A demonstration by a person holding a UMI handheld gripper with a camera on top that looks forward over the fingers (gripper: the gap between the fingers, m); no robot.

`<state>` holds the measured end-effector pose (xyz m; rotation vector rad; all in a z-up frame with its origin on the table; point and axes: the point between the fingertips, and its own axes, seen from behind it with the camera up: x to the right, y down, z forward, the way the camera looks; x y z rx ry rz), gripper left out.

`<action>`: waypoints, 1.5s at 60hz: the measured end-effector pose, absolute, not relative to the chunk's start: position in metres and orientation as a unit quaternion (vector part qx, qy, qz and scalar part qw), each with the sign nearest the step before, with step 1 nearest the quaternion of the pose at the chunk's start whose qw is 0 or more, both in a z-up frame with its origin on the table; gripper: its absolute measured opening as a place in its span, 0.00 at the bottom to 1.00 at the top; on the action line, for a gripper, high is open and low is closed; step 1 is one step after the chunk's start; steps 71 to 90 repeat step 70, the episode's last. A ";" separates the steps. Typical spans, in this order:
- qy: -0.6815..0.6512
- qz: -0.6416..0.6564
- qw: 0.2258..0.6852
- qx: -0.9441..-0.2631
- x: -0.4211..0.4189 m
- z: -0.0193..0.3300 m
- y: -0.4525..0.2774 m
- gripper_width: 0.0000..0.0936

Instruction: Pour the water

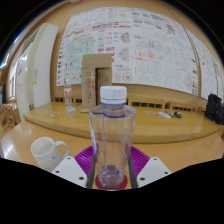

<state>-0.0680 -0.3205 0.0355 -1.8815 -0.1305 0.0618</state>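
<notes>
A clear plastic water bottle (pixel 111 135) with a white cap stands upright between my fingers, its base low between the purple pads (pixel 84 158). Both pads press on its sides, so my gripper (pixel 111 170) is shut on the bottle. A white mug (pixel 46 152) stands on the near wooden table (pixel 190 155), to the left of my fingers and a little ahead.
A second wooden table (pixel 150 125) lies beyond, with a small clear bottle (pixel 69 98) at its left and small dark objects (pixel 170 114) at its right. A brown door (pixel 96 78) and a wall of posters (pixel 130 45) are behind. A dark chair (pixel 214 108) stands far right.
</notes>
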 end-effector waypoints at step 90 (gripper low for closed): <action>-0.009 -0.050 0.523 -0.851 -0.129 0.202 -0.626 0.91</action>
